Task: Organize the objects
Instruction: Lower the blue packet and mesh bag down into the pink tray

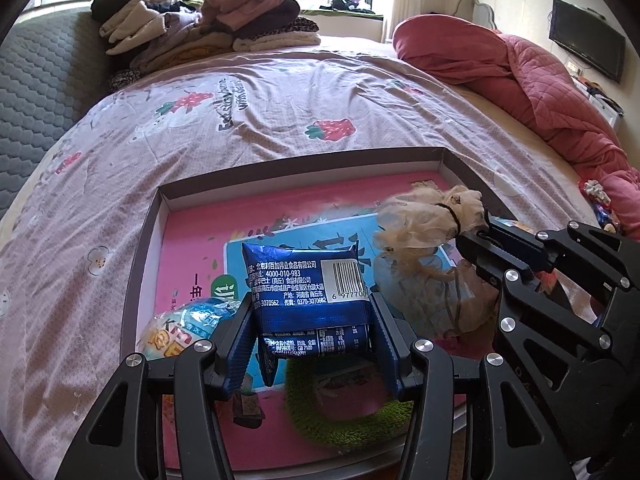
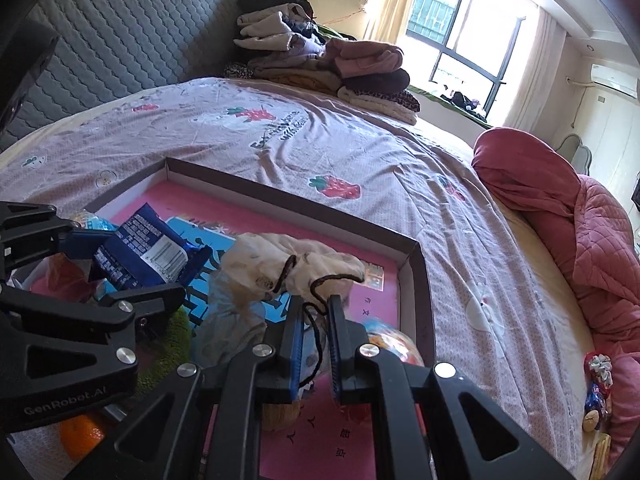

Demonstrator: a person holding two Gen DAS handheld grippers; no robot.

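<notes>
While the left gripper (image 1: 310,312) clenches a blue foil snack packet (image 1: 306,280) and the right gripper (image 2: 314,320) pinches a cream drawstring pouch (image 2: 296,264) above the shallow cardboard tray (image 2: 416,280), neither seems set down yet, so sorting looks midway.

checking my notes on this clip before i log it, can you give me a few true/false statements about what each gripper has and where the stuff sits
1. The left gripper is closed on a blue snack packet. True.
2. The right gripper holds an orange. False: it pinches the beige drawstring pouch; the orange sits low at the left edge of the right wrist view.
3. Both held items are over the shallow box with the pink printed bottom. True.
4. The box rests on a wooden floor. False: it lies on the strawberry-print bedsheet.
5. Folded clothes are piled at the far end of the bed, by the grey headboard. True.
</notes>
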